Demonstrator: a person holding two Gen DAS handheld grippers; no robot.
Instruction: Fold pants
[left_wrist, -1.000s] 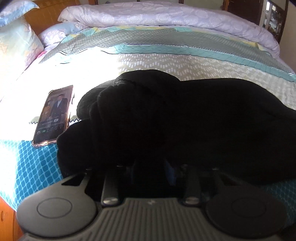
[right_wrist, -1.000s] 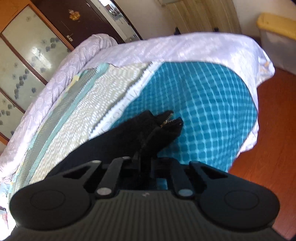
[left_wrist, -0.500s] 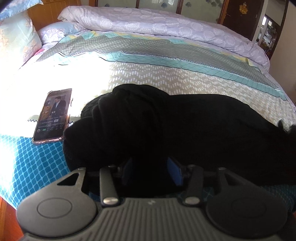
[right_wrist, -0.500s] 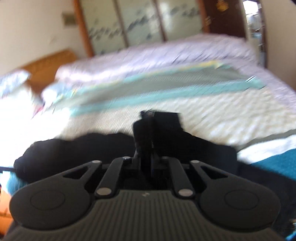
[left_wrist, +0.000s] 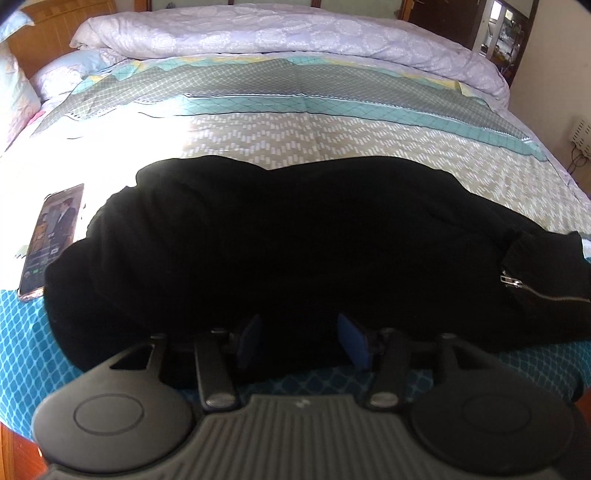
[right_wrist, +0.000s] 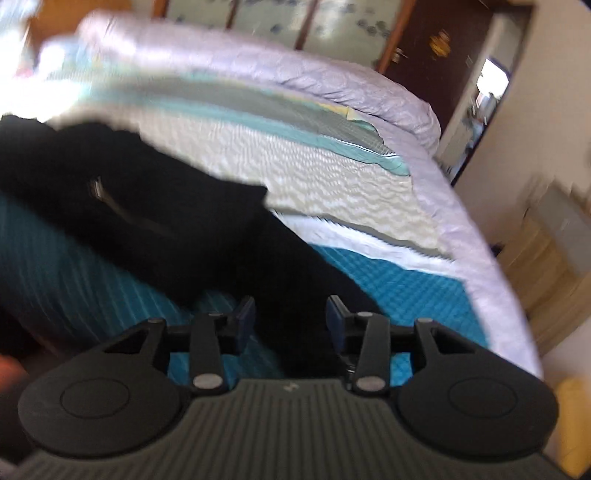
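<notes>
The black pants (left_wrist: 280, 251) were lying across the near side of the bed (left_wrist: 303, 147), a soft, matte, lumpy heap with no real crisp edges — more bunched than flat. In the left wrist view a metal zipper (left_wrist: 535, 290) showed on the right end of the fabric, silver teeth against the dark cloth.

The left gripper (left_wrist: 301, 339) had its jaws apart and opening, blue pads (left_wrist: 356, 345) on either side of a bit of the black fabric but not squeezing it as far as I could see. Same story for the right gripper (right_wrist: 291, 319): jaws opening, with a strip of the pants running between the pads and onward, loose. That view was pretty smeared with motion blur, so I wouldn't swear whether the cloth brushed one pad.

The bed cover was quilted and patterned in bands: teal with a pale lattice closest to the camera, then beige with little white dashes, then a turquoise stripe and a grey diamond-grid band. Behind that sat a puffy lilac duvet (left_wrist: 295, 37) rolled along the far side.

A phone (left_wrist: 51, 240) with its screen lit lay flat on the bed just beside the left end of the pants — a corner looked tucked right against the fabric. A wooden headboard (left_wrist: 55, 26) and pillows (left_wrist: 14, 88) were off at the far left.
</notes>
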